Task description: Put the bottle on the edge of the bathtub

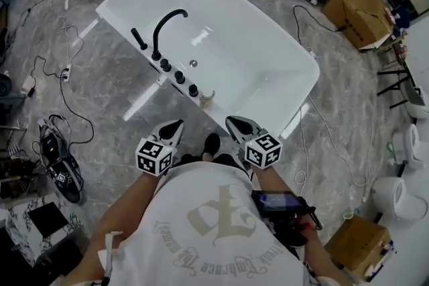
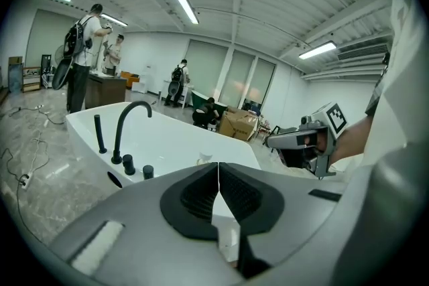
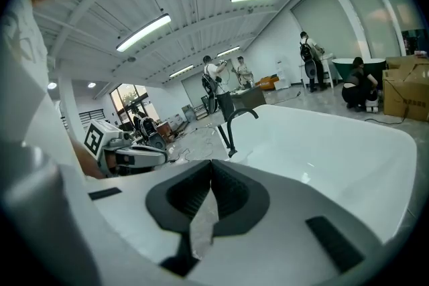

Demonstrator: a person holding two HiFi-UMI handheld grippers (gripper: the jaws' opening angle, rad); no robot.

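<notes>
Twice noted jaws together and empty, at left gripper (image 1: 178, 124) and right gripper (image 1: 230, 121) (bottle (image 1: 208, 98) on bathtub (image 1: 281, 102) rim); recommend parting jaws before any approach.

Hardly any readable text. White shirt (image 1: 213, 218) has a gothic emblem with an arc of blackletter below it, upside down in the head view. One word looks like "Embrace"; the rest is too small to tell. Left marker cube (image 1: 154, 157) and right marker cube (image 1: 263, 151) carry black-and-white square codes only, no letters or digits. Cardboard boxes (image 1: 354, 9) show dark print, too blurred to read. Both gripper views: nothing legible.
</notes>
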